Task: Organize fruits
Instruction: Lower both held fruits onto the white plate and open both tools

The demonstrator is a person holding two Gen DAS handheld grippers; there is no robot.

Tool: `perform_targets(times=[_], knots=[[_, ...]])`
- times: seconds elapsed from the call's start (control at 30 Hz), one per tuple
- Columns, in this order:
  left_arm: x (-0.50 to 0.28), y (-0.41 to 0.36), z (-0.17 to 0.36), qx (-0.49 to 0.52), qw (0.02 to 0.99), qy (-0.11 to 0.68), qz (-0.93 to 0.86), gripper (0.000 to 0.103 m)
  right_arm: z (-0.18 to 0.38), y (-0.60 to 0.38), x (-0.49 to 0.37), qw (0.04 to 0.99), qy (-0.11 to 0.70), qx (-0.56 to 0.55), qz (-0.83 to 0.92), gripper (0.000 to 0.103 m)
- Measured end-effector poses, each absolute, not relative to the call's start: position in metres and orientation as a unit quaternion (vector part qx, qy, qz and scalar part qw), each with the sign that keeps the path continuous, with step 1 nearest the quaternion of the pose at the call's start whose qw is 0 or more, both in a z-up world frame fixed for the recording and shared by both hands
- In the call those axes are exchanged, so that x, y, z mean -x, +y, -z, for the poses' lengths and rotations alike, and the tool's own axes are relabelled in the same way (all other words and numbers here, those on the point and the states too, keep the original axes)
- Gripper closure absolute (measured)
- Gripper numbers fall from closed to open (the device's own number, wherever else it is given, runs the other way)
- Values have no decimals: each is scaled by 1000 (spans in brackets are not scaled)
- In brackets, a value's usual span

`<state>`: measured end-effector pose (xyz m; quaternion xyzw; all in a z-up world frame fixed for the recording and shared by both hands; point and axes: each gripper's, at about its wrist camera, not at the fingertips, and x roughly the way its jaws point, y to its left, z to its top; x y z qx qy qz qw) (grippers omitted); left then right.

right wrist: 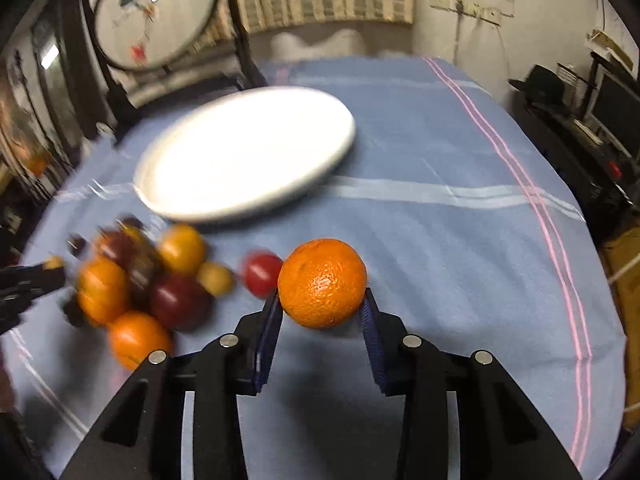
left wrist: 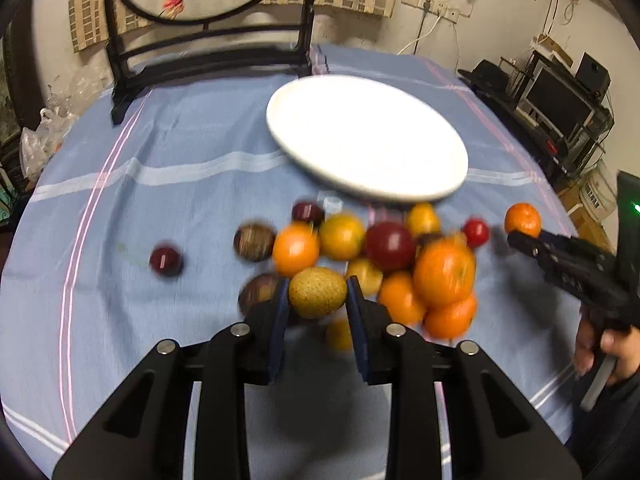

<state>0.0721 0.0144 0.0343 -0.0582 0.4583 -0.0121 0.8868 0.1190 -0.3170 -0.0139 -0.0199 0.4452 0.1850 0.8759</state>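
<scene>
**A:** Starting with the biggest thing: the blue tablecloth (left wrist: 168, 152) carries everything, and the white plate (left wrist: 366, 136) sits on it, bare, beyond the fruit pile (left wrist: 360, 256) as seen from both wrists.

**B:** So the plate lies ahead of both sets of fingers?

**A:** Yes. In the left view it is ahead and slightly to the right, in the right view ahead and to the left. The left gripper (left wrist: 318, 300) has its fingers closed narrowly around a rough yellow-brown fruit (left wrist: 318, 292), at the near edge of the pile. The right gripper (right wrist: 322, 312) clasps an orange (right wrist: 322, 282), set apart on the pile's right side, just beside a small red fruit (right wrist: 262, 274).

**B:** Which is nearer the plate?

**A:** My guess is the right one: only open cloth lies between its orange and the rim, while the left has the whole pile between it and the plate. Both fruits are round, so there is no long axis to mind.
</scene>
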Motion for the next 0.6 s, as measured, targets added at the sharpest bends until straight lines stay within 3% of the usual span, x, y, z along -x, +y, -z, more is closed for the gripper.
perform_targets(times=[0.17,0.47,0.5,0.57,0.6], knots=[[-136,4,-44,59,890,452,9,75,-7,-280,-148,880,424,-17,-214,63],[-211,-14,-15,63,877,477,4,74,17,-235,-185,865,447,-25,-225,61],[-214,-16,-12,60,875,481,4,70,17,-235,-185,867,444,-25,-225,60],[-216,-17,-9,60,874,481,2,44,17,-234,-182,870,436,-17,-231,51],[-215,-15,-10,59,878,474,-7,38,15,-233,-179,874,428,-10,-229,44]])
